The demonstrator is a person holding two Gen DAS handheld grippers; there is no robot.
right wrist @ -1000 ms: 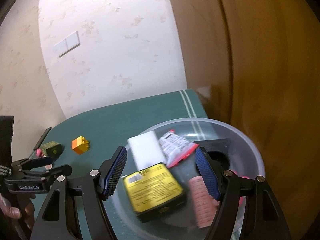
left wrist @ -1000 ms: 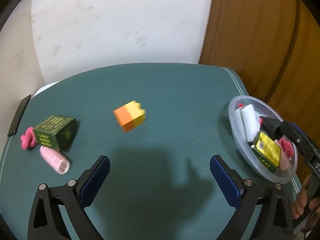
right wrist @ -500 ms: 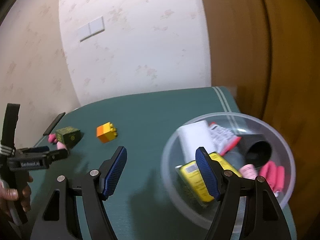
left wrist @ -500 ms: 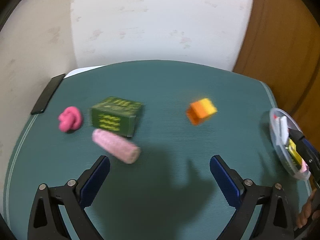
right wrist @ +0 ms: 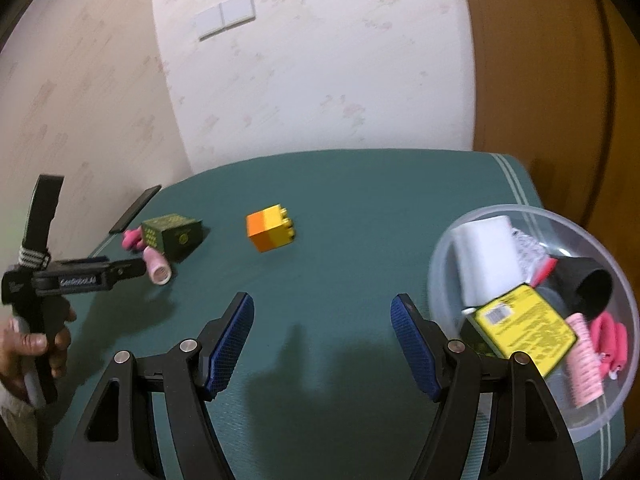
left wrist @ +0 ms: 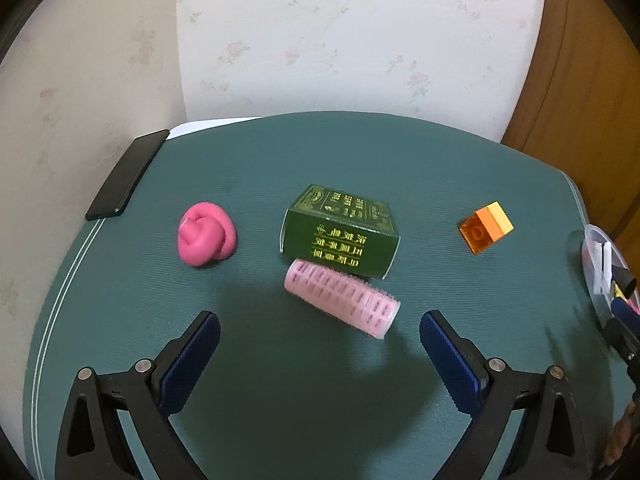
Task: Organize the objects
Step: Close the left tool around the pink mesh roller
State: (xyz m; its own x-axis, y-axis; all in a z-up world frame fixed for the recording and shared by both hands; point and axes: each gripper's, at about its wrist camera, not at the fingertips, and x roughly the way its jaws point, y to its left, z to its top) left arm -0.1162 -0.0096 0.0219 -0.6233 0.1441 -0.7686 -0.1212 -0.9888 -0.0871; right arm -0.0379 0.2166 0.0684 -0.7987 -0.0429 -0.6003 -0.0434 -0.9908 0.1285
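Note:
A pink hair roller lies just ahead of my open, empty left gripper, touching a green box. A pink knot-shaped toy lies left of the box. An orange and yellow brick sits to the right; it also shows in the right wrist view. My right gripper is open and empty above the green cloth, left of a clear bowl that holds a yellow box, a white box, a black cup, a pink roller and a pink toy.
A black phone lies at the table's far left edge by the wall. The bowl stands near the right edge of the table. A wooden door is behind it. The left gripper shows in the right wrist view.
My left gripper has swung left and closer to the roller and green box. My right gripper has drawn back left out of the bowl, over the cloth.

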